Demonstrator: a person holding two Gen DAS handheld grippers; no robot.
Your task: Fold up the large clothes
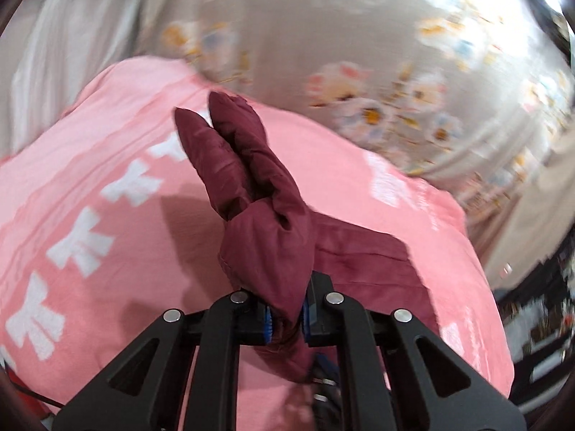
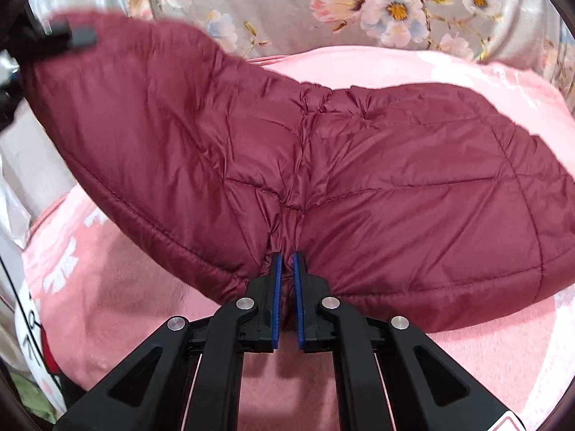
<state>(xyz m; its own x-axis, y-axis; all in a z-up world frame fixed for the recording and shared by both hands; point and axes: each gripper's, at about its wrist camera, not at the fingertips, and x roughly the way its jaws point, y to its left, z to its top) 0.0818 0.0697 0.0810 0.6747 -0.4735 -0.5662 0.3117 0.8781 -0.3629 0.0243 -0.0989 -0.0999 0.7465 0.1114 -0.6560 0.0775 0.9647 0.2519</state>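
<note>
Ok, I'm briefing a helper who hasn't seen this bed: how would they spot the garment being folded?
Find the pink blanket with white bow shapes, spread over the grey floral sheet. On it lies the maroon quilted jacket, pinched by both the left gripper and the right gripper. It is the only dark, shiny, stitched-in-squares item there.

Your right gripper [image 2: 286, 269], low at centre frame, has its blue-padded jaws closed on a pinch of the maroon quilted puffer garment [image 2: 323, 179], which spreads across the middle of the frame over the pink fleece blanket [image 2: 125, 305]. At upper left, another black gripper [image 2: 68, 34] touches the garment's edge. Grey floral fabric [image 2: 359, 3] fills the top.
</note>
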